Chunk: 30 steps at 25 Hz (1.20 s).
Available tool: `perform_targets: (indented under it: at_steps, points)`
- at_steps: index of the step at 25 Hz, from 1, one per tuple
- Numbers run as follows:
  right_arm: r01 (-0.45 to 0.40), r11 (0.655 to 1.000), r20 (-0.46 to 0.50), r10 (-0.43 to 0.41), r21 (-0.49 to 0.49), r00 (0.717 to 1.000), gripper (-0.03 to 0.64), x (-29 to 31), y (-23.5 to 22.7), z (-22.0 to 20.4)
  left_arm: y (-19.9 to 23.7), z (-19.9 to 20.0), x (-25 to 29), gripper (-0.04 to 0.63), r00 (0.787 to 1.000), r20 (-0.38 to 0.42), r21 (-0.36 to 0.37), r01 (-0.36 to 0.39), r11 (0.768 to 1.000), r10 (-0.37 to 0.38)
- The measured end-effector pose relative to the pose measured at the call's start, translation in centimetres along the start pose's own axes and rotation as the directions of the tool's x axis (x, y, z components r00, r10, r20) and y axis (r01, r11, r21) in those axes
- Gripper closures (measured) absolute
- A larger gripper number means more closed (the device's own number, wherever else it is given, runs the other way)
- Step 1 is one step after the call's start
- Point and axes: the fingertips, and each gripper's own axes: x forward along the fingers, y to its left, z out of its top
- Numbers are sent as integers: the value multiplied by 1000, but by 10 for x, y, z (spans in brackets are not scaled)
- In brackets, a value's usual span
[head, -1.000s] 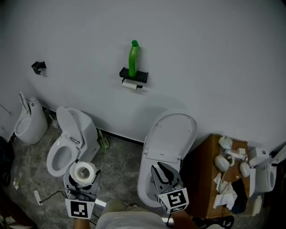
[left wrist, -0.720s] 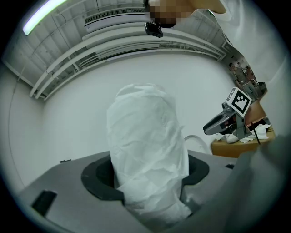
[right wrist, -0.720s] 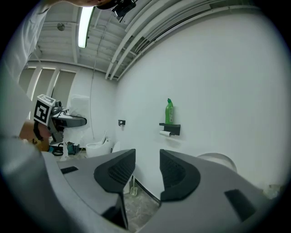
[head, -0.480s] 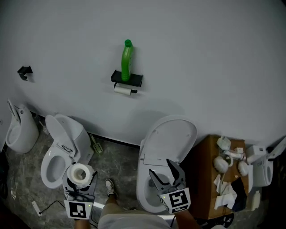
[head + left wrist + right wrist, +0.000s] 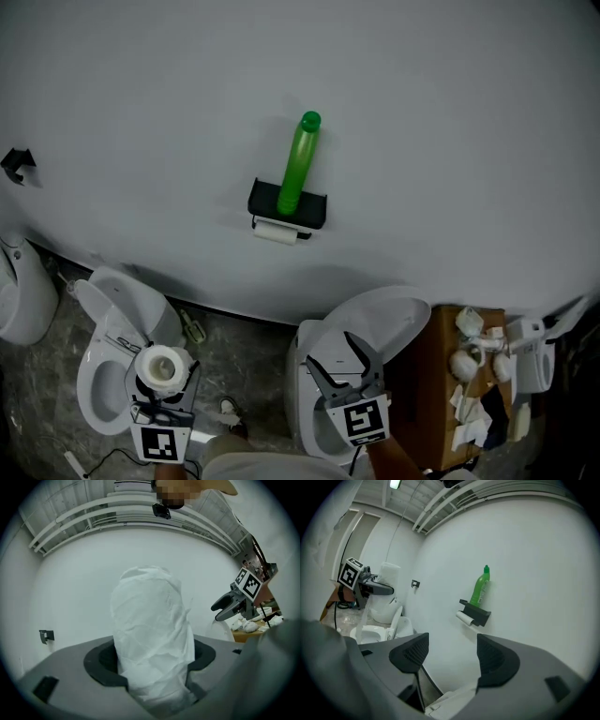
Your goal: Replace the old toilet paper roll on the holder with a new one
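The old roll (image 5: 276, 232) hung under the black holder (image 5: 288, 206) on the far wall, its long axis level along the wall. It lay ahead and slightly left of the right hand-held gripper (image 5: 330, 349), the nearer one, whose jaws had just been opening with nothing between them. The left hand-held gripper (image 5: 164, 384) clasped the new roll (image 5: 150, 620) upright.

Head view: looks steeply down the white wall (image 5: 450, 112) from high up, well back from the holder (image 5: 314, 211) and green bottle (image 5: 300, 159). Left gripper view: level, close behind the paper roll (image 5: 152, 634), facing the wall. Right gripper view: tilted slightly down, sharing holder (image 5: 482, 615) and bottle (image 5: 480, 590) with the head view.
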Motion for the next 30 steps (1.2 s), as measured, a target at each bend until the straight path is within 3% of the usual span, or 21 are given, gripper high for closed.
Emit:
perform_targets:
  at_steps: [7, 12, 20, 30]
  points:
    - [9, 989, -60, -18, -148, 998, 322, 107, 5, 43, 86, -21, 50, 258, 1000, -3, -48, 2, 999, -2]
    - [14, 969, -116, -44, -245, 992, 322, 160, 3, 45, 113, -25, 85, 258, 999, 18, -64, 46, 997, -45]
    - [51, 930, -145, -111, -364, 983, 321, 211, -25, 39, 99, -16, 126, 258, 993, 37, -60, 116, 991, -114]
    - [42, 861, -180, -153, -506, 972, 319, 256, -49, 20, 79, 15, 138, 258, 993, 59, -29, 107, 994, -105]
